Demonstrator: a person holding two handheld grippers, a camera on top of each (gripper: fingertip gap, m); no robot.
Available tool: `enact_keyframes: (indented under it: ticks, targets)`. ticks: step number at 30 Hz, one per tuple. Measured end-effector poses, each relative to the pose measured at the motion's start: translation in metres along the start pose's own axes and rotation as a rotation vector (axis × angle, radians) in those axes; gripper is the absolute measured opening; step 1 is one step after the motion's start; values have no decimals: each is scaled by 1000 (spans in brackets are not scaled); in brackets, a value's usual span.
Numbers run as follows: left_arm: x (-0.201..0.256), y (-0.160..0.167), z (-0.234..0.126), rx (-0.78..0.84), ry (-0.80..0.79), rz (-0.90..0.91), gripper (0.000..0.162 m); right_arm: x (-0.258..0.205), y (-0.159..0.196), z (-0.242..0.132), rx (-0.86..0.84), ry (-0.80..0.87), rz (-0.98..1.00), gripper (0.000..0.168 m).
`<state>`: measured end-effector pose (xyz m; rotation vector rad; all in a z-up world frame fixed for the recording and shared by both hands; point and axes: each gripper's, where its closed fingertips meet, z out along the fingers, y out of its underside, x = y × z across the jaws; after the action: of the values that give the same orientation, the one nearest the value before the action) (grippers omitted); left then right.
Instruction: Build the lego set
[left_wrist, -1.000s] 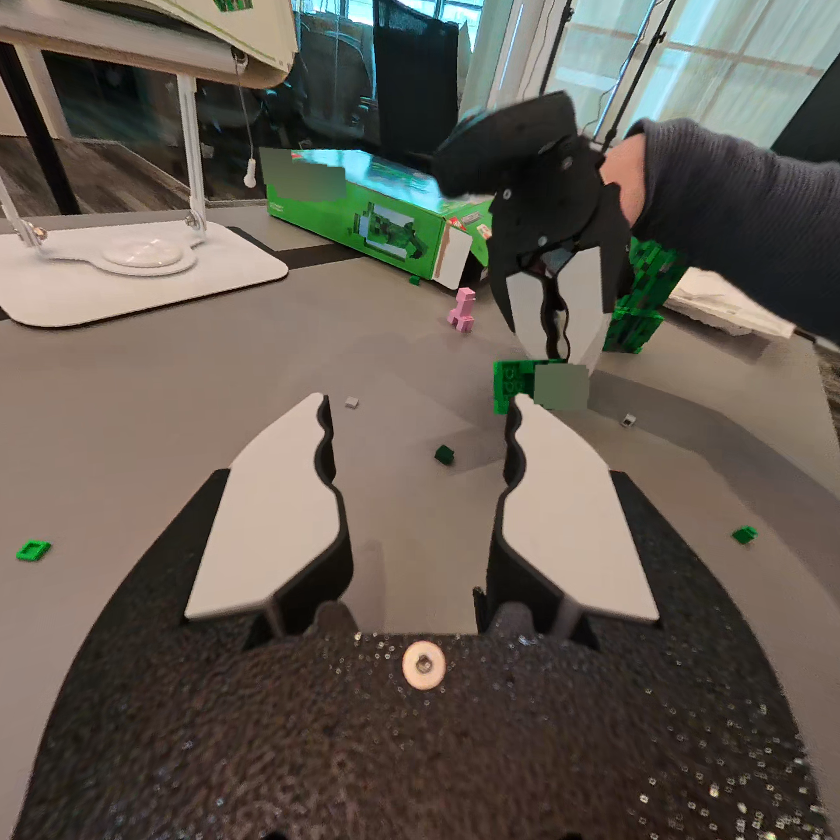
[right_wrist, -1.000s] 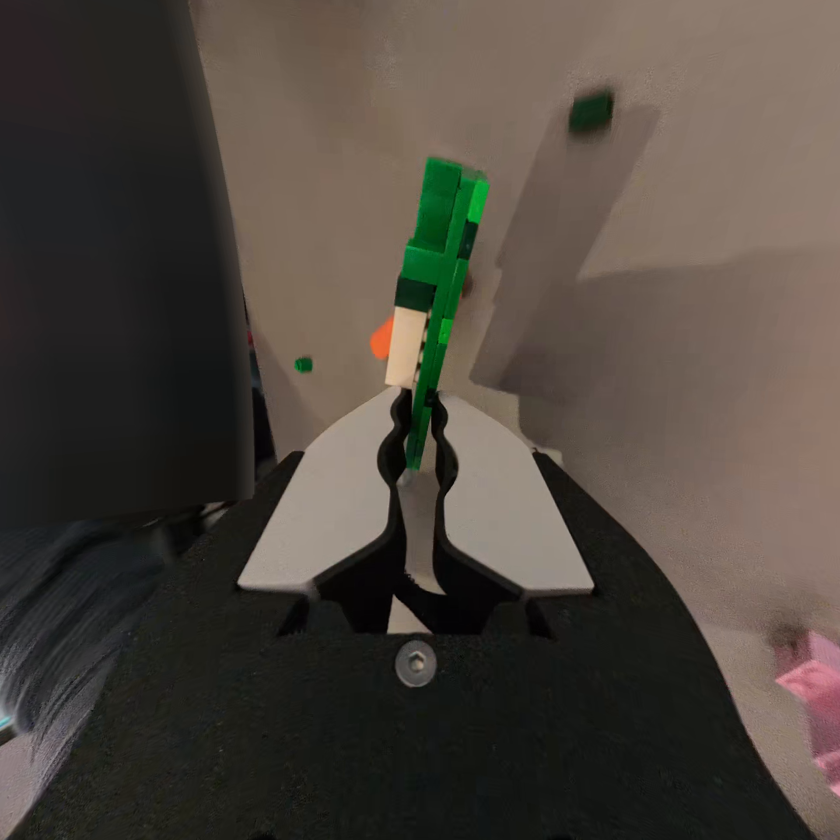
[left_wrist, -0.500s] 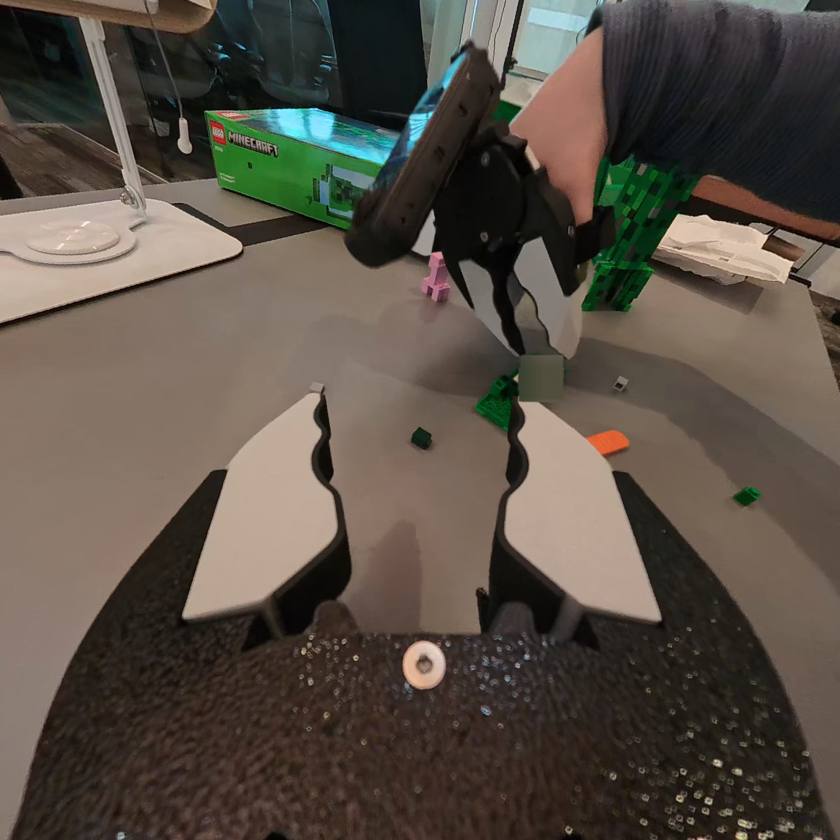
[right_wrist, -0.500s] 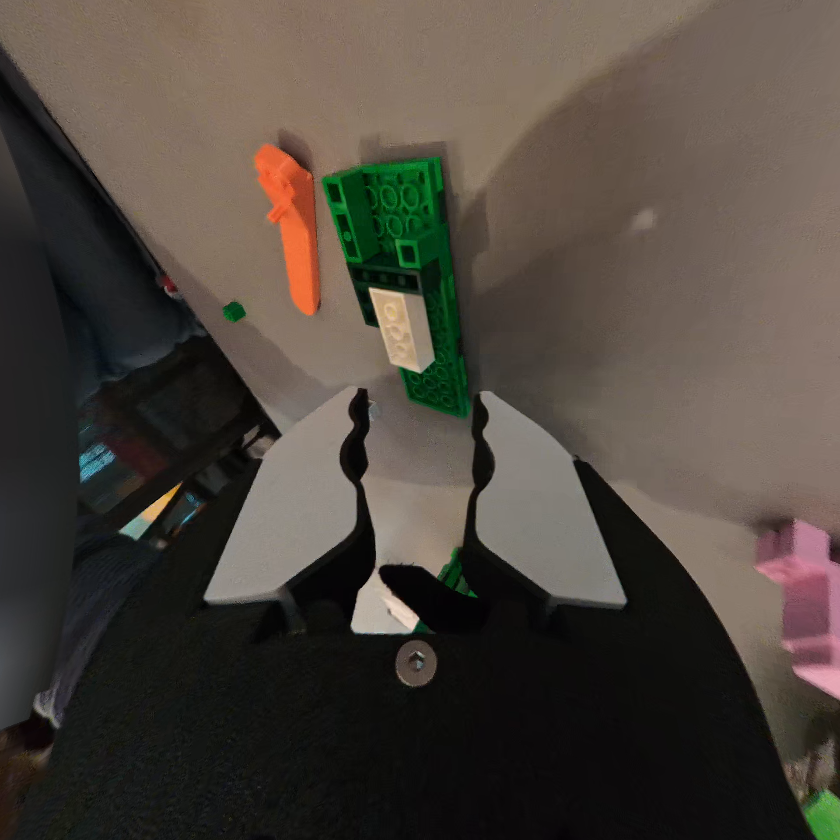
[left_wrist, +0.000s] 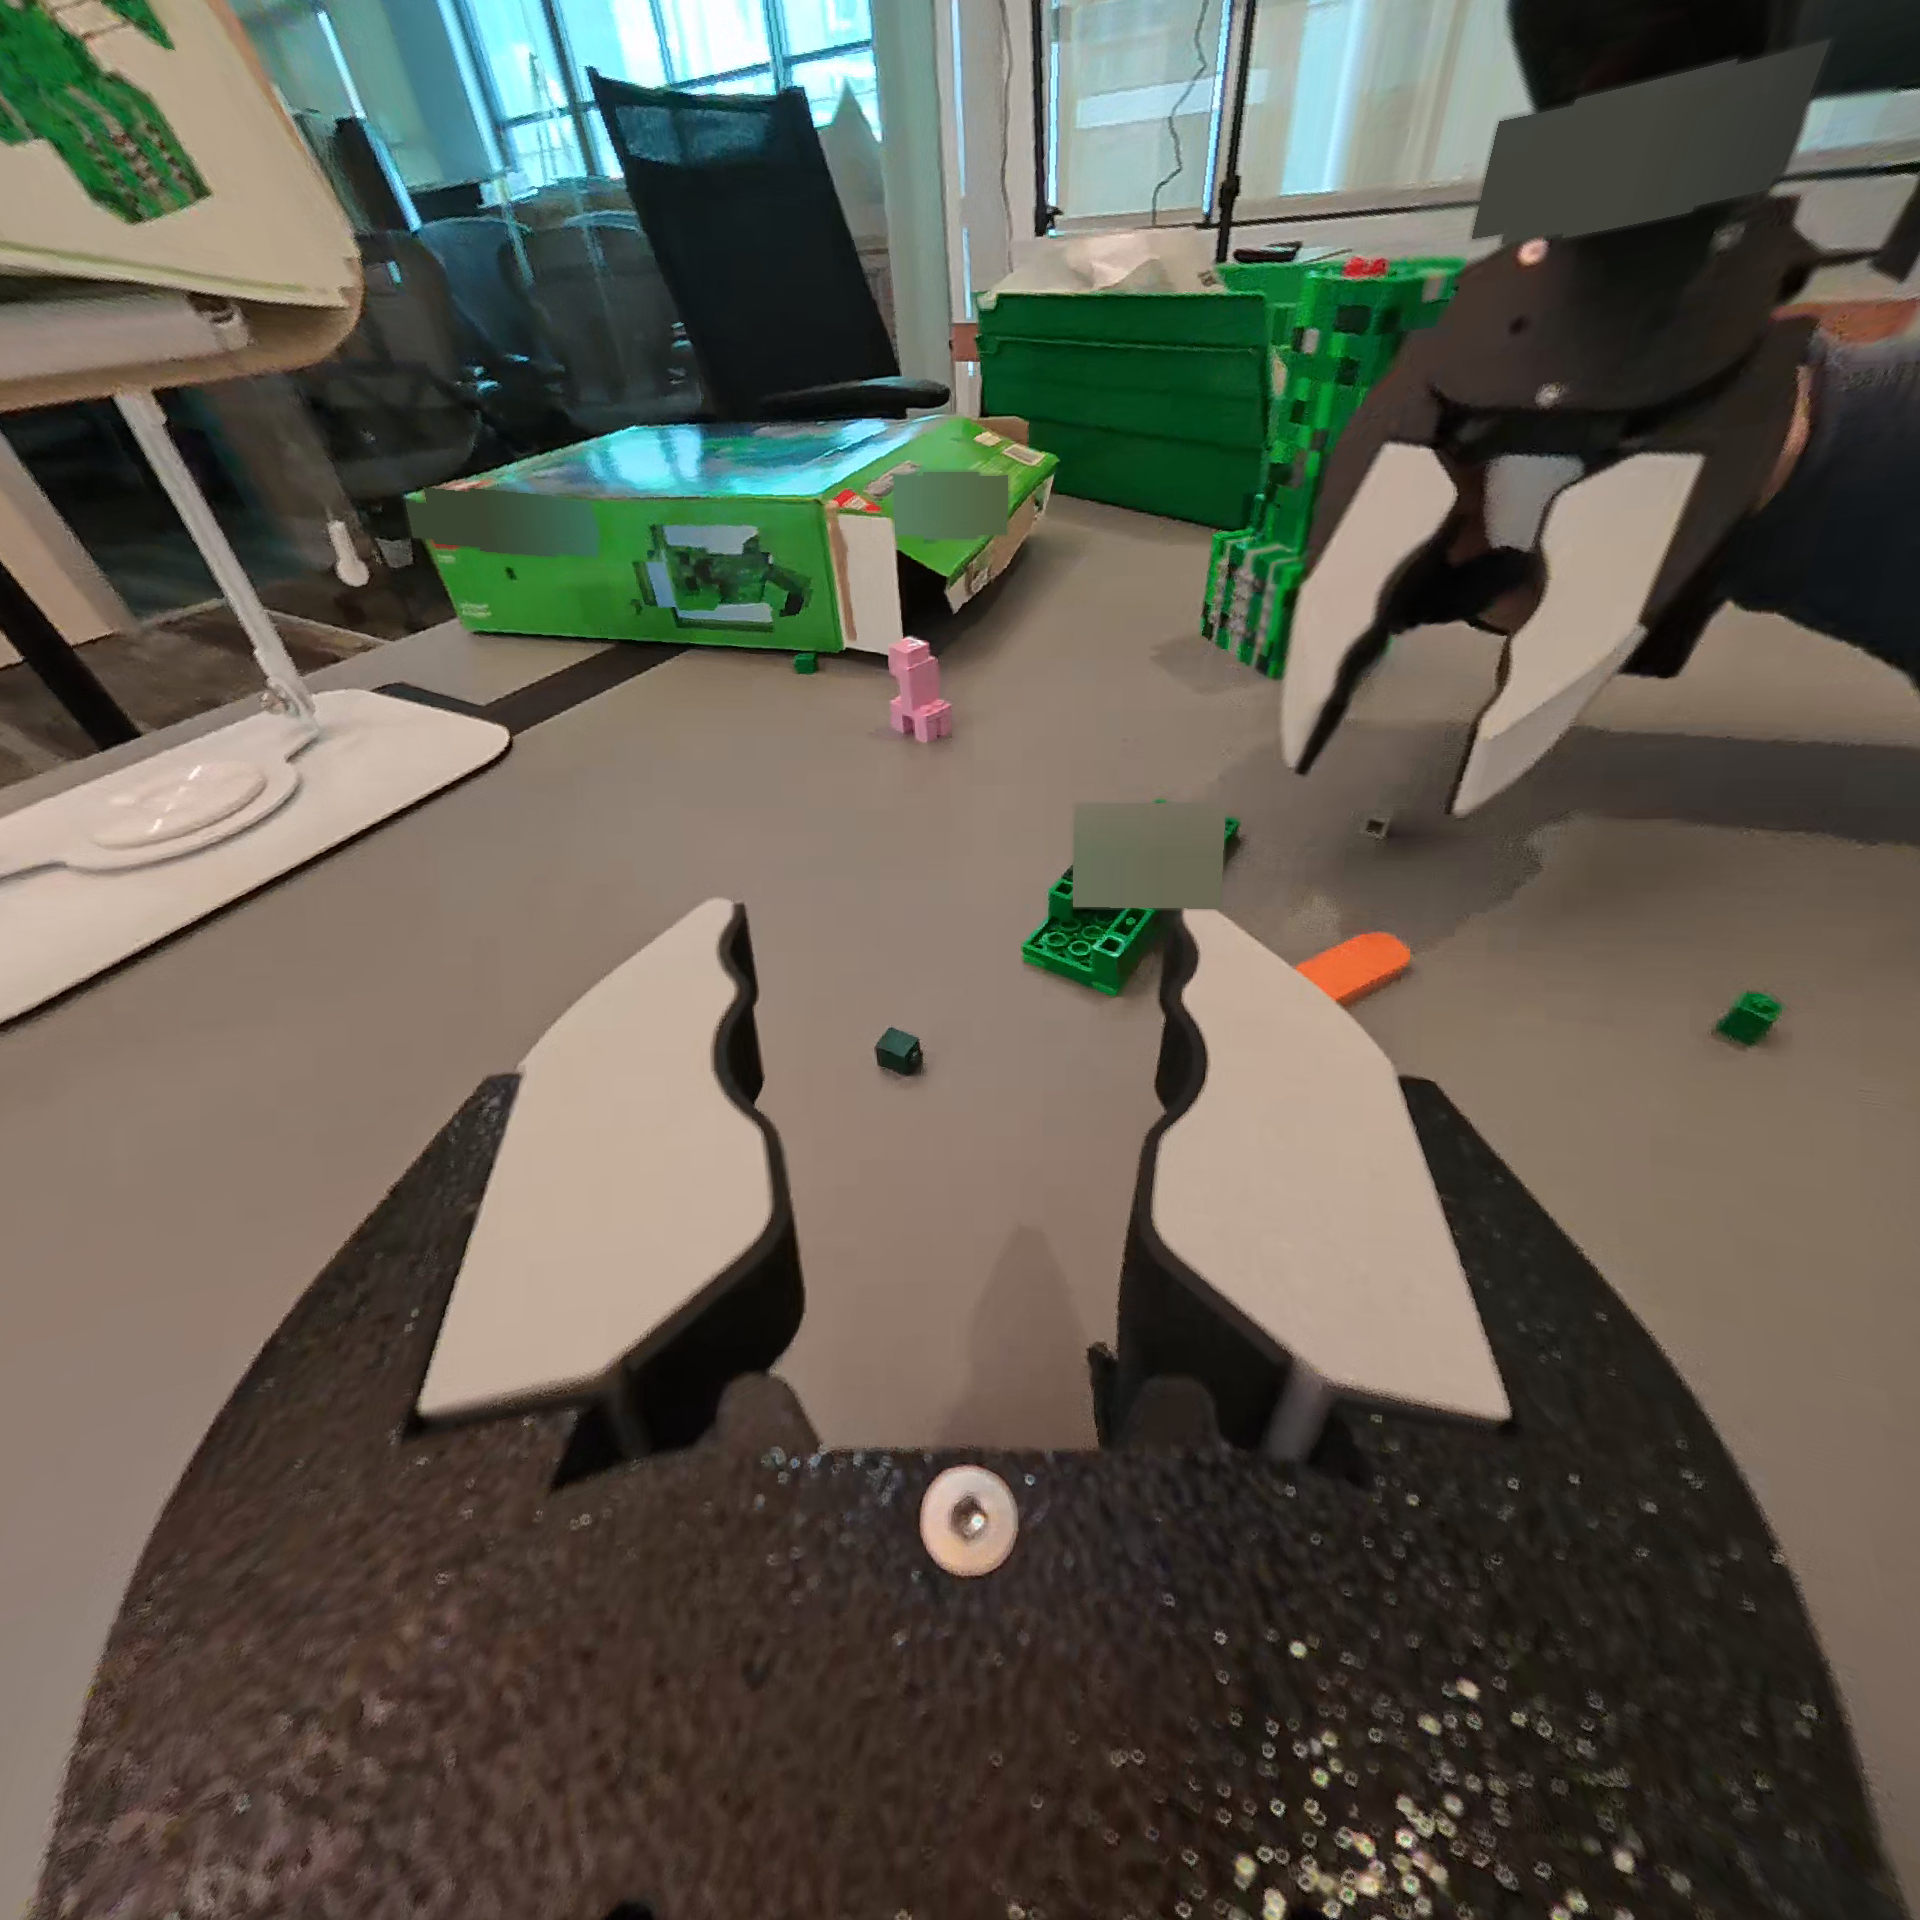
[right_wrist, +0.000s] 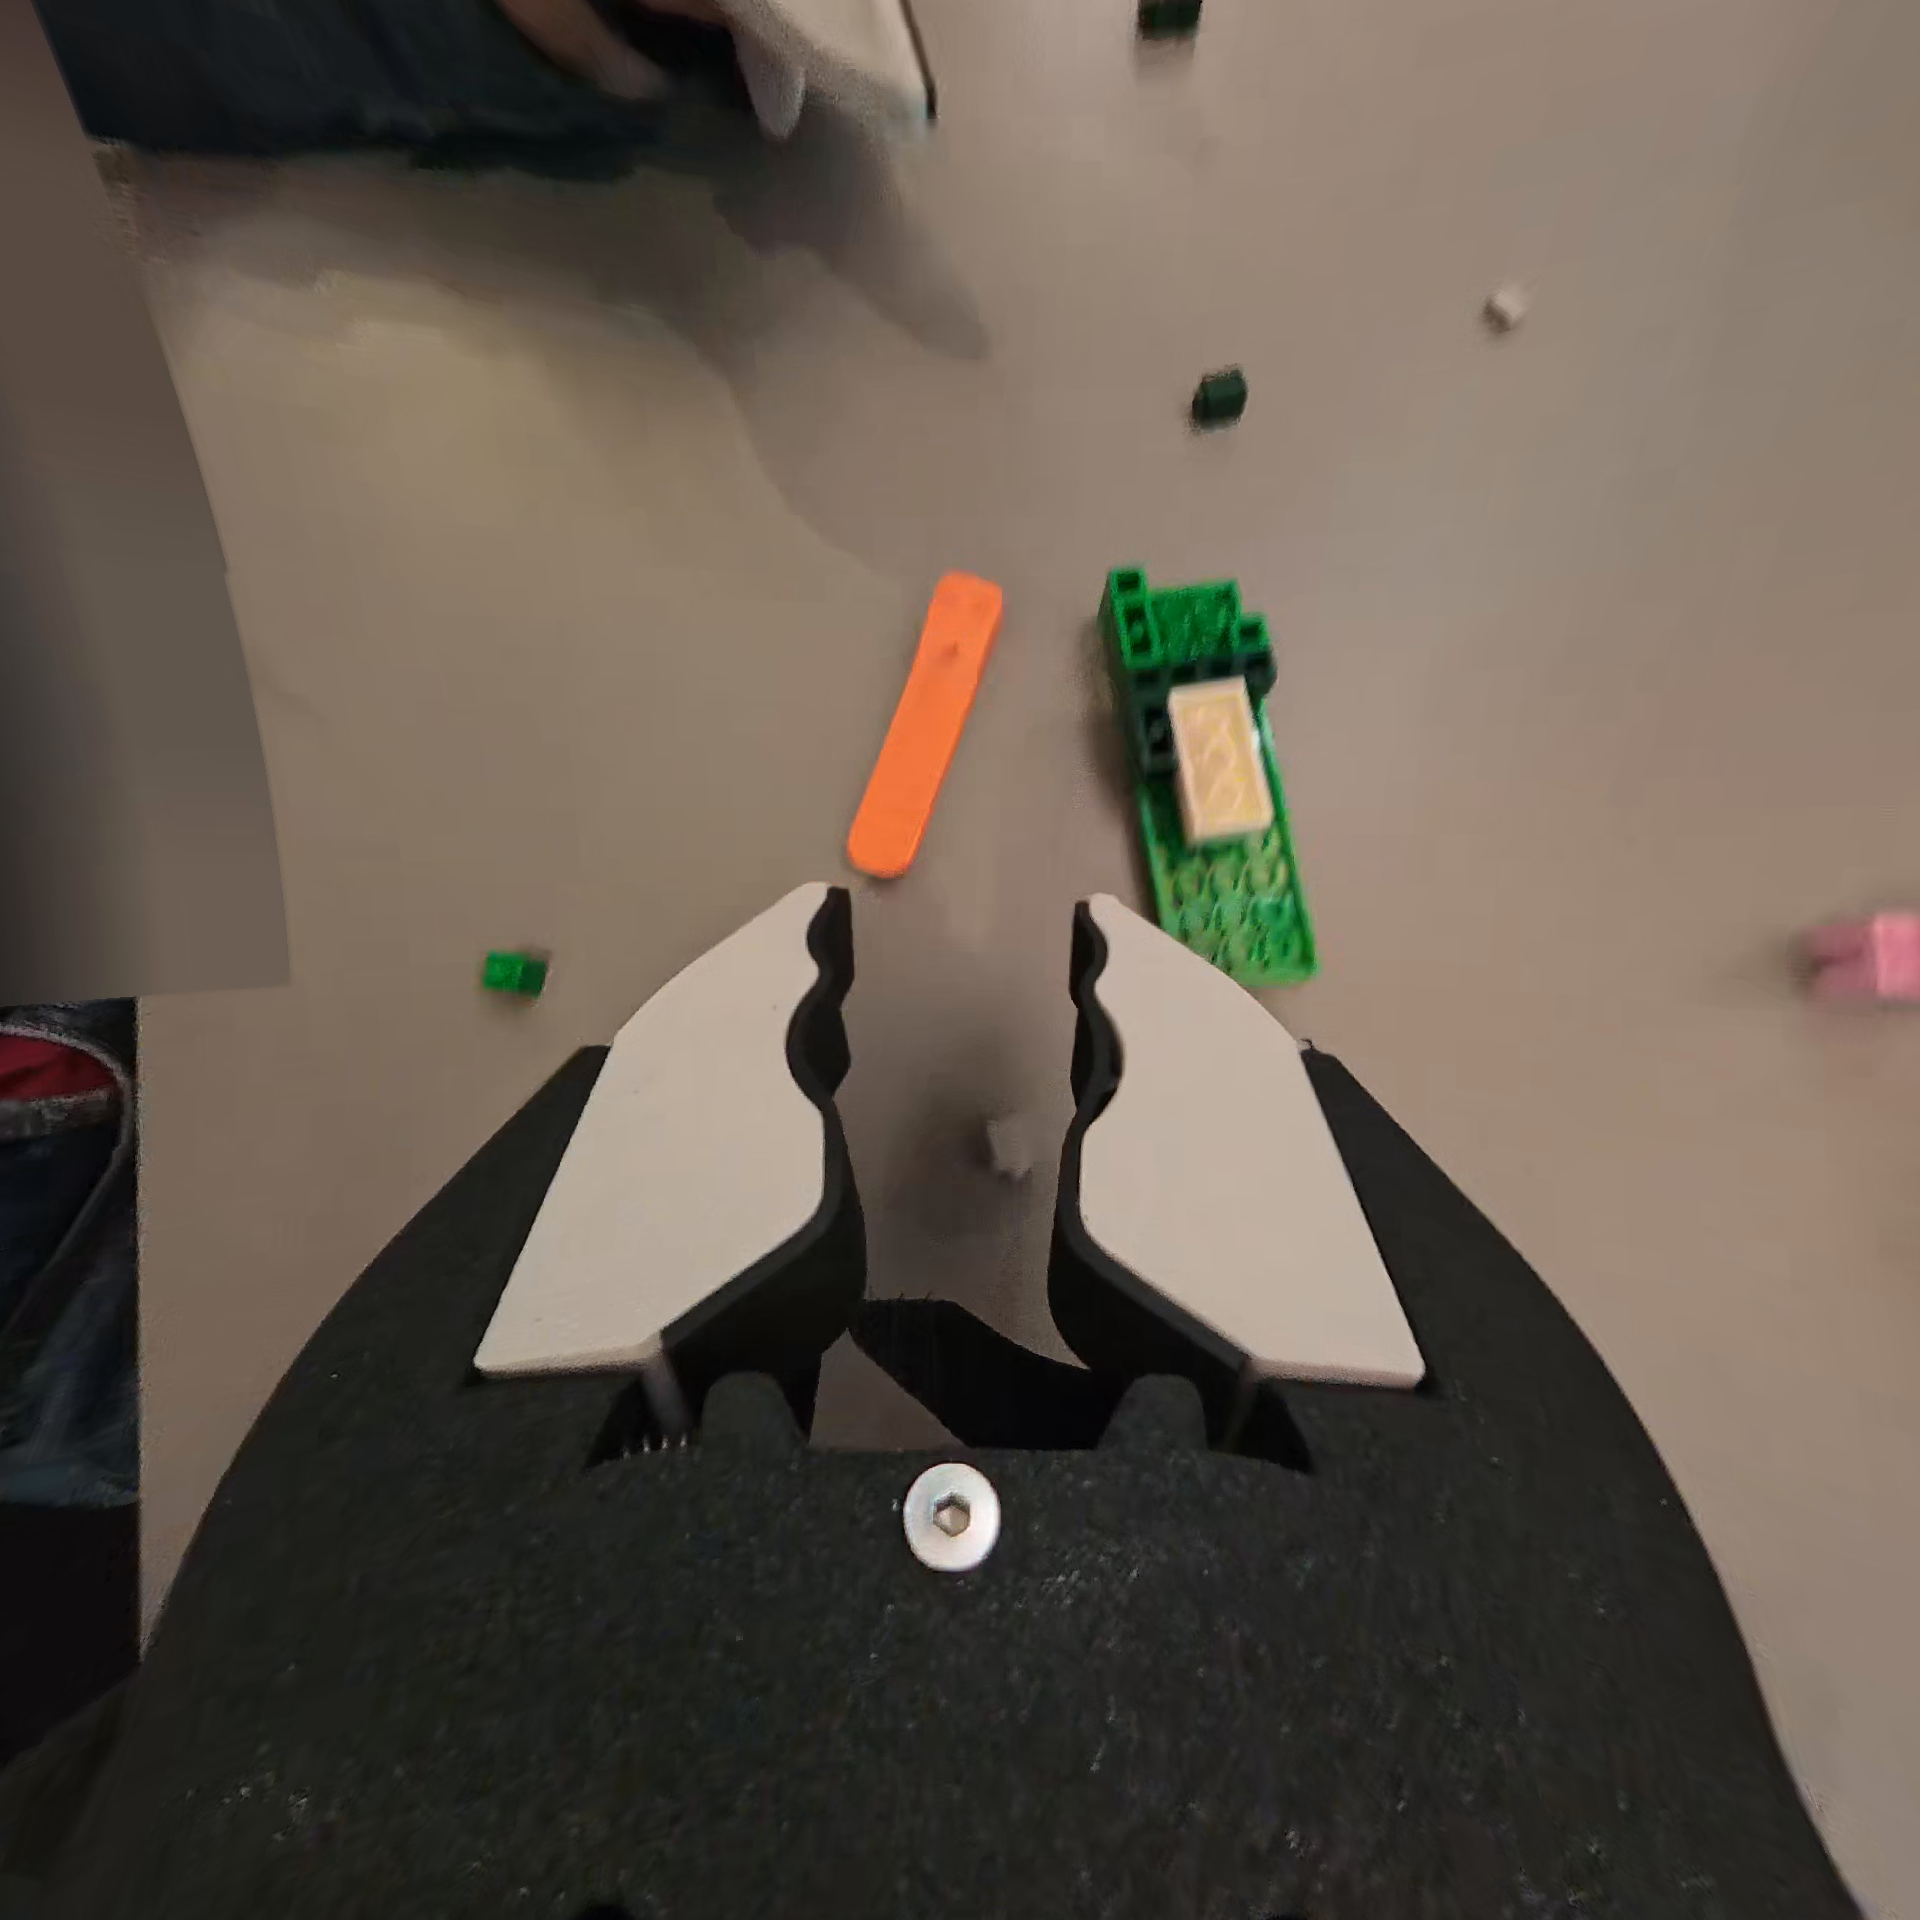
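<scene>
Worktop (left_wrist: 520, 987): matte grey, smooth, scattered with small plastic bricks.

Green lego assembly (right_wrist: 1210, 774): a long studded plate lying flat, stepped green bricks stacked at its far end, one cream rectangular brick on top near the middle. In the left wrist view the same assembly (left_wrist: 1091, 940) lies just beyond the tip of the left tongs' right finger, partly under a blurred patch.

Orange separator tool (right_wrist: 925, 727): flat, rounded ends, lying beside the assembly, apart from it.

Loose pieces: dark green cube (left_wrist: 899, 1049), bright green brick (left_wrist: 1749, 1016), tiny grey piece (right_wrist: 1008, 1143) on the worktop between the right tongs' fingers, not gripped. Pink blocky figure (left_wrist: 916, 691) upright near a glossy green cardboard box (left_wrist: 675, 561) with an open flap. Tall green pixel-patterned build (left_wrist: 1299, 457) stands behind.

Left tongs (left_wrist: 956, 935): spread wide, empty, low over the worktop; grey flat fingers with wavy black inner edges.

Right tongs (right_wrist: 961, 904): spread, empty, pointing steeply down, raised above the worktop; a dark knit sleeve (left_wrist: 1860, 499) behind.
</scene>
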<state>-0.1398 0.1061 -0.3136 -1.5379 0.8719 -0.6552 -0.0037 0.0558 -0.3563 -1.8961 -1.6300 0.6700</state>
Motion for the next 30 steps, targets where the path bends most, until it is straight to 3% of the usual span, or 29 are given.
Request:
enact_keyframes:
  ticks: [3, 6, 11, 13, 17, 21, 23, 25, 28, 30]
  targets:
    - [3, 3, 1, -26, 16, 26, 73, -6, 32, -6, -18, 92, 34, 38]
    - [6, 5, 2, -36, 33, 29, 70, -23, 48, -8, -25, 43, 107, 38]
    - [7, 4, 2, -31, 41, 27, 68, -88, 30, -2, 58, -193, 115, 32]
    - [9, 5, 3, -36, 45, 31, 68, -96, 34, 6, 13, -146, 69, 32]
    - [13, 6, 5, -48, 60, 37, 68, -99, 28, 12, 59, -72, 16, 21]
    - [17, 7, 6, -58, 75, 52, 68, -98, 29, 19, 47, -77, 25, 21]
    - [19, 8, 7, -62, 79, 59, 68, -96, 30, 21, 32, -70, 7, 8]
    - [22, 7, 7, -56, 90, 66, 68, -88, 26, 21, 42, -24, -5, 8]
    - [33, 1, 7, -16, 125, 97, 65, -62, 5, 15, 171, 90, 56, 8]
    - [47, -4, 8, 11, 158, 160, 62, -41, -21, 9, 345, 154, 155, 7]
